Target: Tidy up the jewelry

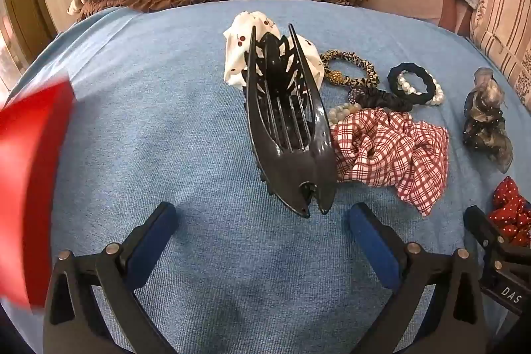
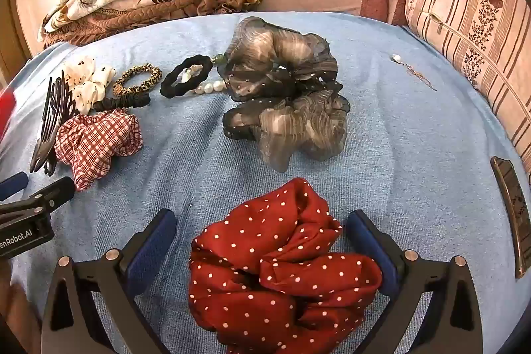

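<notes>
Both hand-held grippers are held wide open, nothing gripped: left hand-held gripper just short of the black hair claw, right hand-held gripper straddling the red dotted scrunchie, judged poised for pickup. Remaining accessories are scattered on the blue bed cover; pillows beyond.

Warm, fairly bright and even, with only soft shadows on the blue cloth. Strongly bowed by the fisheye, dark at the corners. Sharp mid-frame, but smeared with motion blur on the red shape at far left.
</notes>
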A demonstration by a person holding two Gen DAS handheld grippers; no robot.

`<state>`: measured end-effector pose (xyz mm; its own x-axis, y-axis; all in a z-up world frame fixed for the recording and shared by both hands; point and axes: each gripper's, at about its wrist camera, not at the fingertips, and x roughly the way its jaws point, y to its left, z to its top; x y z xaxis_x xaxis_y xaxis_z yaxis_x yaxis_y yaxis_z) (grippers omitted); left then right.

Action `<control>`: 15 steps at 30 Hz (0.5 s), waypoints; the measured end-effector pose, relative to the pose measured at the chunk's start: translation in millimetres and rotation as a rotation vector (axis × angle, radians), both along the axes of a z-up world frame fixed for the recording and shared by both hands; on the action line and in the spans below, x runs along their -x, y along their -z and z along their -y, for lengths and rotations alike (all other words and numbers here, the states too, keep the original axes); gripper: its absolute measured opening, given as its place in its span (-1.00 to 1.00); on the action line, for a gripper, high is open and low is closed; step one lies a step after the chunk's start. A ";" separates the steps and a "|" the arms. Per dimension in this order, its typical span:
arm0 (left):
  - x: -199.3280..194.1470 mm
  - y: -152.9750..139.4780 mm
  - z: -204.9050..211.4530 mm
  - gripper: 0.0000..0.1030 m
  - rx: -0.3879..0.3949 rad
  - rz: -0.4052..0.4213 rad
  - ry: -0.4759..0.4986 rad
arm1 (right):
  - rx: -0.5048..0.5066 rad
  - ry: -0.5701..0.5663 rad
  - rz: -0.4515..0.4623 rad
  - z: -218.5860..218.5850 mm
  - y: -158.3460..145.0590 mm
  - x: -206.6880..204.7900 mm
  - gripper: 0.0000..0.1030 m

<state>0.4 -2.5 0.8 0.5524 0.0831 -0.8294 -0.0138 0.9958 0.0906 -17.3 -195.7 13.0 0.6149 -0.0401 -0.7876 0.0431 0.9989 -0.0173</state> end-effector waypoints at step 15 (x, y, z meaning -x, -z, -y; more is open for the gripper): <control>-0.6 1.8 -6.4 1.00 0.060 0.005 0.000 | -0.006 -0.003 0.005 0.4 0.6 0.4 1.00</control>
